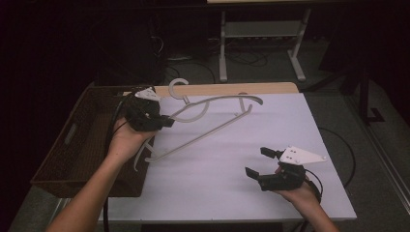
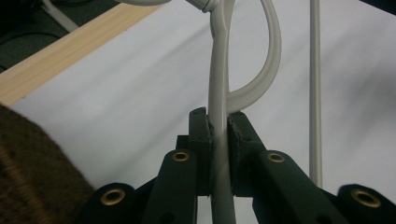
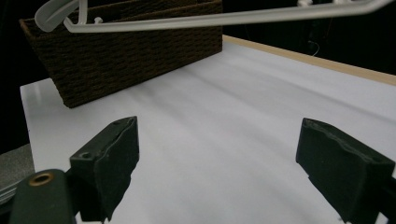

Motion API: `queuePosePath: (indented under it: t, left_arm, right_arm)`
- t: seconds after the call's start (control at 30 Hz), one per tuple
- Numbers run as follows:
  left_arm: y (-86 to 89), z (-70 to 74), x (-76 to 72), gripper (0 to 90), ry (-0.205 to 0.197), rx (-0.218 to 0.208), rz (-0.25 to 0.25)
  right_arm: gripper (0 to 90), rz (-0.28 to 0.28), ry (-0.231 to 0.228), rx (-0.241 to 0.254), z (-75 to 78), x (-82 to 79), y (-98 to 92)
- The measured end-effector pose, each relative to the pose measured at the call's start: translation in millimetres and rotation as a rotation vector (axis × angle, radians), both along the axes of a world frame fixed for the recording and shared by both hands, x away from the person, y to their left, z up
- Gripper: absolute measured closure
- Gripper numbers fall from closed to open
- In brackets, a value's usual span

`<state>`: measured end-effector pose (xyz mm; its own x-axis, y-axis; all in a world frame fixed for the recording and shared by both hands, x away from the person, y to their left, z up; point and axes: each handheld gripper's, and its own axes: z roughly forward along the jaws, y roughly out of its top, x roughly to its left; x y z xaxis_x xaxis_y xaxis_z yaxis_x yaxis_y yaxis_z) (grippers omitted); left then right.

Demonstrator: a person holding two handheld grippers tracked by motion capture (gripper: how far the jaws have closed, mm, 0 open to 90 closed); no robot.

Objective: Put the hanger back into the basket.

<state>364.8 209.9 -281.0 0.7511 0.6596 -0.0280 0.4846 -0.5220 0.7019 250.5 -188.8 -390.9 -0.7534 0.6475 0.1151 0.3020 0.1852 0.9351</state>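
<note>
This looks like a lab or test room set up for recording handling work, not a home. In the middle of the high view stands a plain white table (image 1: 232,183) with a bare wooden strip (image 1: 232,89) along its far edge, lit brightly while the room around it stays dark. At the upper middle of that view, a light metal frame on two feet (image 1: 261,43) stands on a grey floor (image 1: 329,104), with loose cables (image 1: 193,65) lying at its left. A dark woven basket (image 1: 77,140) sits at the table's left edge. The person's hands carry black instrumented grippers with trailing cables.
</note>
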Motion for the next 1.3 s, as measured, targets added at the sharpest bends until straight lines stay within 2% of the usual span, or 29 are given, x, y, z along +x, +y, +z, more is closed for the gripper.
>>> queuePosePath:
  t: [0.27, 0.43, 0.6, 0.83, 1.13, 1.27, 1.3]
  left_arm:
    - [31.2, 14.0, -0.1, 82.4, -0.019, 0.008, 0.047]
    - [51.5, 19.5, -0.7, 82.4, -0.029, 0.012, 0.074]
    - [73.4, 25.0, -2.6, 82.4, -0.040, 0.031, 0.116]
    - [96.6, 28.9, -4.6, 82.5, -0.060, 0.039, 0.163]
    - [139.5, 28.3, -6.9, 82.4, -0.066, 0.032, 0.231]
    - [157.4, 27.5, -10.2, 82.4, -0.074, 0.040, 0.255]
    - [165.5, 25.6, -11.7, 82.4, -0.081, 0.054, 0.267]
  right_arm:
    - [11.1, -0.009, 0.001, 0.010, -0.2, 0.3, 0.4]
    - [3.2, -0.031, 0.002, 0.011, 0.0, 1.3, 1.6]
    - [0.3, -0.035, -0.004, 0.011, 0.3, 1.6, 2.3]
    - [0.3, -0.035, 0.002, 0.007, -0.5, 2.2, 3.1]
    - [0.3, -0.046, 0.000, -0.001, -1.6, 3.4, 3.0]
    - [0.3, -0.050, 0.005, 0.000, -2.0, 3.4, 3.9]
    - [0.3, -0.049, 0.006, -0.003, -2.2, 3.5, 4.0]
